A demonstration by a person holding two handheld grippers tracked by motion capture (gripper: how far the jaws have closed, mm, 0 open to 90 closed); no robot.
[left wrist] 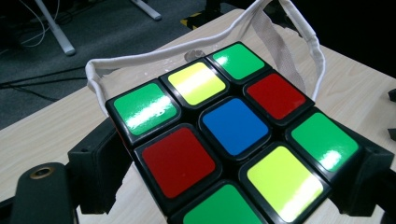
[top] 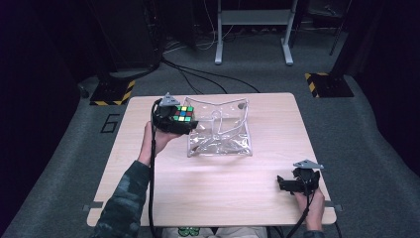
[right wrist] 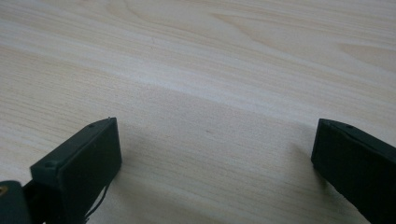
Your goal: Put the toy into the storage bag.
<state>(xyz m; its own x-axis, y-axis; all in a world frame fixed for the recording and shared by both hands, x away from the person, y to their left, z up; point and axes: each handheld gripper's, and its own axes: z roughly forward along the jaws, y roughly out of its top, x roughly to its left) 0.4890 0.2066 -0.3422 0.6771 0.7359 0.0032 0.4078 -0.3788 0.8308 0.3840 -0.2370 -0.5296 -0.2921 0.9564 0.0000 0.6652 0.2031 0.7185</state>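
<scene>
Black left hand-held gripper (top: 174, 120): raised above the far left part of the surface, jaws clamped on either side of a puzzle cube (top: 183, 114); the left hand (top: 154, 141) holds it from below.
Cube in left gripper view: the puzzle cube (left wrist: 233, 135) sits between the two black jaws, its top face showing green, yellow, red and blue squares.
Cube relative to bag: held just at the near left corner of a clear plastic bag (top: 220, 130), above the bag's open mouth edge; in the left gripper view the bag's white rim (left wrist: 140, 58) loops just behind the cube.
Right hand-held gripper (top: 297, 182): low at the near right of the surface, held by the right hand (top: 312, 207), well apart from cube and bag.
Right jaws: spread wide with bare wood between them in the right gripper view, gripping nothing.
Surface (top: 218, 188): pale wood-grain top with rounded corners; the bag lies at its far middle.
Room: grey carpet floor, dark surroundings, black cables (top: 198, 74) trailing across the floor behind the surface, yellow-and-black striped plates (top: 113, 92) at both far sides, and a grey metal stand (top: 252, 29) beyond.
</scene>
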